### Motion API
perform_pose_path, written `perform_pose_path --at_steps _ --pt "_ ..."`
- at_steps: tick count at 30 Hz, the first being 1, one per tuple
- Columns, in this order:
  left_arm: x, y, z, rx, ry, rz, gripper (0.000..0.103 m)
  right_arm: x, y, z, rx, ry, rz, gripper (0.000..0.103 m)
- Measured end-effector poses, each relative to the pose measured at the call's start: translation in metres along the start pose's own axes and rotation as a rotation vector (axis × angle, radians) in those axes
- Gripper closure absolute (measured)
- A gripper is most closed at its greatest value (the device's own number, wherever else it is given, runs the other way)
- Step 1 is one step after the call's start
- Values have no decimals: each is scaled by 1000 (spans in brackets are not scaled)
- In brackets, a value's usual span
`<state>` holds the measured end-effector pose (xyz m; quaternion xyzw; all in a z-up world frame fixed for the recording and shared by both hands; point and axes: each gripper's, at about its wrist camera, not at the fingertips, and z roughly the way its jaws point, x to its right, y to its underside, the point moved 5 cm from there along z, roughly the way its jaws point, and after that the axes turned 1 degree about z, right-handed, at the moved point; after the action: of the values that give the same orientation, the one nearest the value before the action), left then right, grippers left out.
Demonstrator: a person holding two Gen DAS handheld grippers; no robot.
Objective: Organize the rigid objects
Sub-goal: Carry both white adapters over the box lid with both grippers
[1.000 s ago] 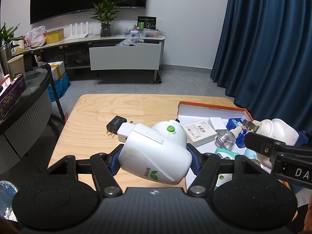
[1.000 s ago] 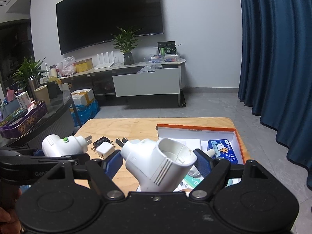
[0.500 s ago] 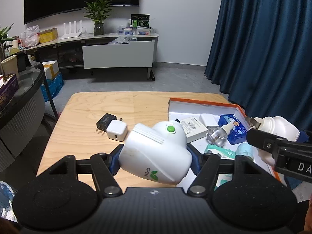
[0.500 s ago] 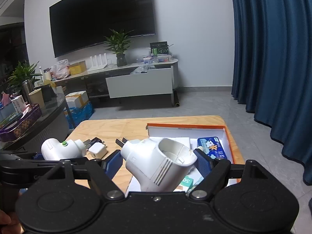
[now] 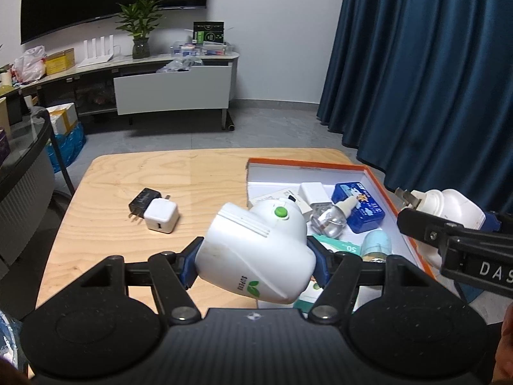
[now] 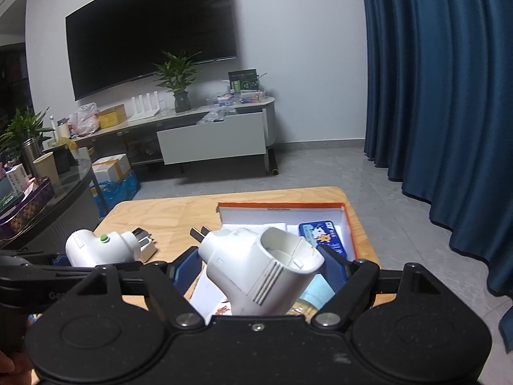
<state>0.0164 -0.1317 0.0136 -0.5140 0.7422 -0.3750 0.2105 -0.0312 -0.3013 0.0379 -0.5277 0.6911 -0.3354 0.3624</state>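
Observation:
My left gripper [image 5: 255, 263] is shut on a white plug-in device with a green button [image 5: 256, 250], held above the wooden table [image 5: 128, 192] near the box's left wall. It also shows in the right wrist view [image 6: 99, 247]. My right gripper [image 6: 261, 271] is shut on a second white plug-in device [image 6: 259, 272] with an open round socket, held over the orange-rimmed white box [image 6: 282, 213]. That device shows at the right of the left wrist view [image 5: 449, 208].
A white charger cube [image 5: 161, 216] and a black adapter [image 5: 141, 202] lie on the table's left. The box [image 5: 381, 179] holds a blue tin [image 5: 359, 207], a clear refill bottle [image 5: 330, 218], a white cube and cards. A glass side table [image 6: 48, 199] stands left.
Both grippers have pulled back and risen with their devices still held. The table and box look farther away, and more of the box's inside shows.

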Motion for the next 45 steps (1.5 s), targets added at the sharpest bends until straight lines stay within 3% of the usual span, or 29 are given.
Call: perform_pose_path --at_steps 21,45 --pt "36 -8 12 -1 64 62 36 40 -6 -7 29 69 54 9" --pt "56 -11 32 -20 96 101 36 52 -15 7 27 81 53 9"
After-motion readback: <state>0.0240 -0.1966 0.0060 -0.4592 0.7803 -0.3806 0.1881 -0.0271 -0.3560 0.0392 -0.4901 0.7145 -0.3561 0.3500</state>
